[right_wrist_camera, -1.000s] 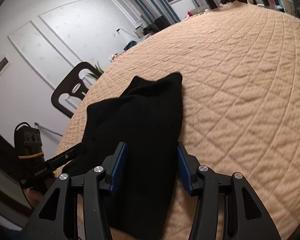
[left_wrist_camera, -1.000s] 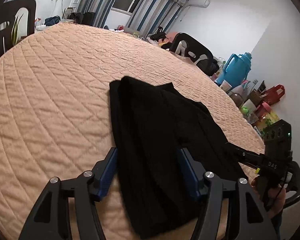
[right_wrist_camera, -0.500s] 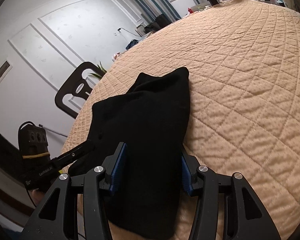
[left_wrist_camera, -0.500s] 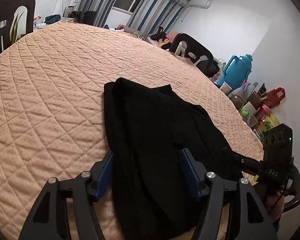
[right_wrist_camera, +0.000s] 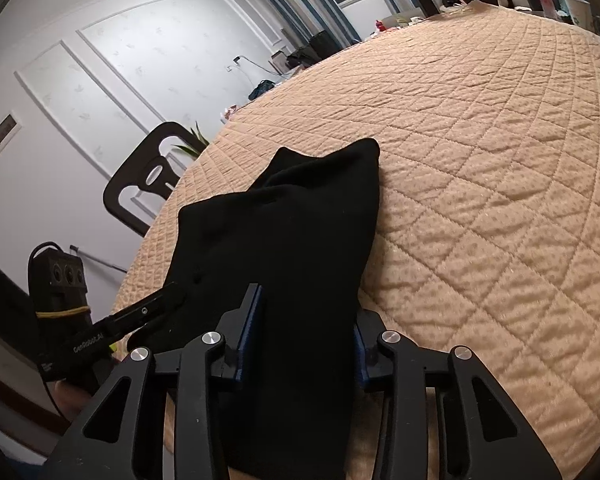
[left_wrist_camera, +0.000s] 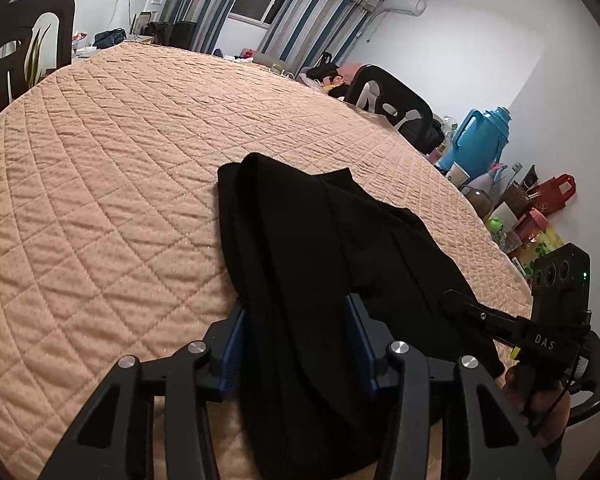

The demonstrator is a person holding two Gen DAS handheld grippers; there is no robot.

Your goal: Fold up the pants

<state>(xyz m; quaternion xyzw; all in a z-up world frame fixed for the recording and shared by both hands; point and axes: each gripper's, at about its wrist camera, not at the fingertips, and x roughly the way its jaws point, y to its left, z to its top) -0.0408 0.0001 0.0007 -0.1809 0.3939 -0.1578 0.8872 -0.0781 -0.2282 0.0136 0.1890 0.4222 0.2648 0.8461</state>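
Observation:
The black pants (left_wrist_camera: 320, 264) lie bunched lengthwise on the peach quilted table (left_wrist_camera: 100, 184); they also show in the right wrist view (right_wrist_camera: 296, 248). My left gripper (left_wrist_camera: 296, 332) has its jaws closed in on the near left part of the fabric, which passes between the blue pads. My right gripper (right_wrist_camera: 304, 340) grips the near right part the same way. Each gripper shows in the other's view: the right one (left_wrist_camera: 512, 324) and the left one (right_wrist_camera: 132, 320).
Dark chairs stand at the table's left (right_wrist_camera: 148, 176) and far right (left_wrist_camera: 388, 100). A blue thermos (left_wrist_camera: 480, 140), cups and red bags (left_wrist_camera: 552, 192) crowd the right side beyond the table edge. The quilted table (right_wrist_camera: 500, 160) stretches far ahead.
Both grippers have closed in on the pants, the jaws narrower than a second ago. The near cloth has bunched up between the pads, and the views have dipped slightly closer.

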